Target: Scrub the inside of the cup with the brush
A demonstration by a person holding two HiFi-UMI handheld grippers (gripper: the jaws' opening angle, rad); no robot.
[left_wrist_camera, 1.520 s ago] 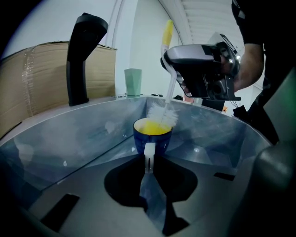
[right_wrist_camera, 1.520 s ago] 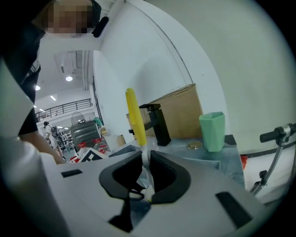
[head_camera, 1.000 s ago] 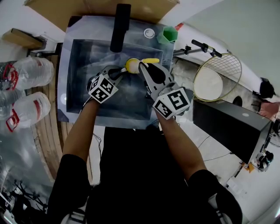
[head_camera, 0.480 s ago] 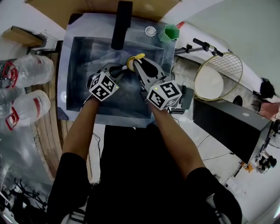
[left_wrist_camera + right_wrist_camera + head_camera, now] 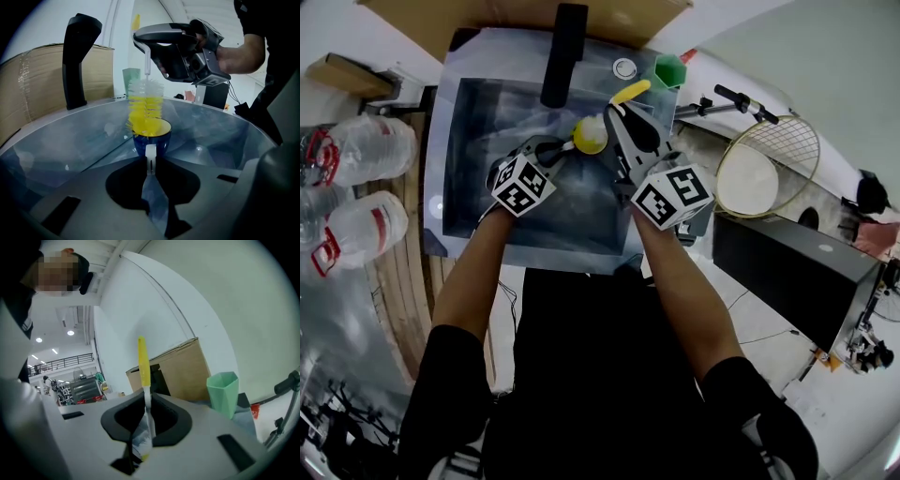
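Observation:
A blue cup (image 5: 590, 137) with a yellow inside stands upright in the steel sink (image 5: 478, 178). My left gripper (image 5: 565, 147) is shut on the cup's white handle (image 5: 150, 157), which sits between the jaws in the left gripper view. My right gripper (image 5: 617, 120) is shut on the thin white stem (image 5: 148, 411) of the brush, whose yellow handle (image 5: 630, 92) points up and away. The brush's yellow and white bristles (image 5: 145, 105) hang down into the mouth of the cup (image 5: 151, 136), with the upper part above the rim. The right gripper (image 5: 180, 47) hovers above the cup.
A black faucet (image 5: 560, 54) rises at the sink's far edge, with a cardboard box (image 5: 525, 11) behind it. A green cup (image 5: 668, 69) stands at the far right corner. Water bottles (image 5: 356, 155) lie left of the sink. A round wire frame (image 5: 766, 164) and a black case (image 5: 787, 262) are on the right.
My right gripper has swung right and farther away, raising the brush. Its yellow handle, which lay over the cup, now points up toward the sink's far edge. The left gripper and cup stay put.

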